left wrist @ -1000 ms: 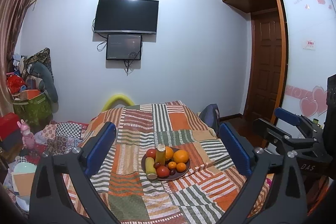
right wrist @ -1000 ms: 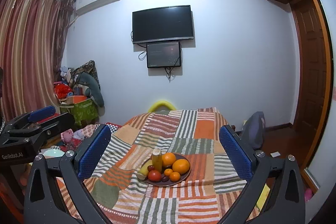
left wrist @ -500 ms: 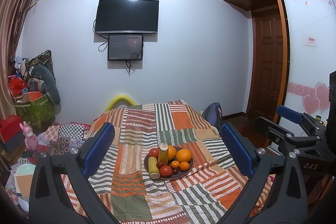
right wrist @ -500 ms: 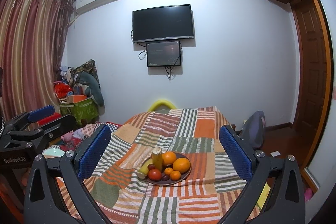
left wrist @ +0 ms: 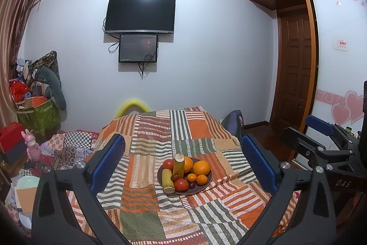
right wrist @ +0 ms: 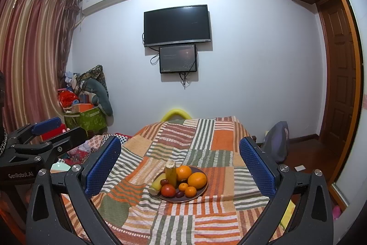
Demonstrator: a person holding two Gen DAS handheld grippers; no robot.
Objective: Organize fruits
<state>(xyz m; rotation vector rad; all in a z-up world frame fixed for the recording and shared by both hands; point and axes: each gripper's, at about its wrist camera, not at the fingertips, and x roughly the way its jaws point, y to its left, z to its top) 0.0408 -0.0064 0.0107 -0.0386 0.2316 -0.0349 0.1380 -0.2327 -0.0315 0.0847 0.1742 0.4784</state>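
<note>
Ahead of both grippers, a dark round plate [left wrist: 206, 183] of fruit sits on a patchwork striped cloth [left wrist: 146, 203] covering a table. Seen from the left wrist, the left gripper [left wrist: 182, 162] has its blue-padded fingers [left wrist: 107, 162] spread wide apart, holding nothing, and the plate lies well beyond the fingertips, roughly centred in the gap between them. On the plate a large orange [left wrist: 201, 167] rests at the right, another orange [left wrist: 188, 164] behind it, two small tangerines [left wrist: 201, 179] at the front right, a red tomato [left wrist: 181, 184] at the front and another tomato [left wrist: 168, 164] at the back left. A yellow-green sugarcane piece [left wrist: 167, 180] lies along the left edge, and a second cane piece [left wrist: 178, 165] stands upright in the middle. Small dark fruits [left wrist: 175, 177] are tucked among them.

From the right wrist, the right gripper [right wrist: 180, 162] is likewise wide open and empty, with the plate [right wrist: 197, 195] beyond its tips and between its fingers. The right gripper [left wrist: 321, 144] also shows at the edge of the left view, off to the plate's right and apart from it.

A black television [left wrist: 140, 14] hangs on the far wall.
</note>
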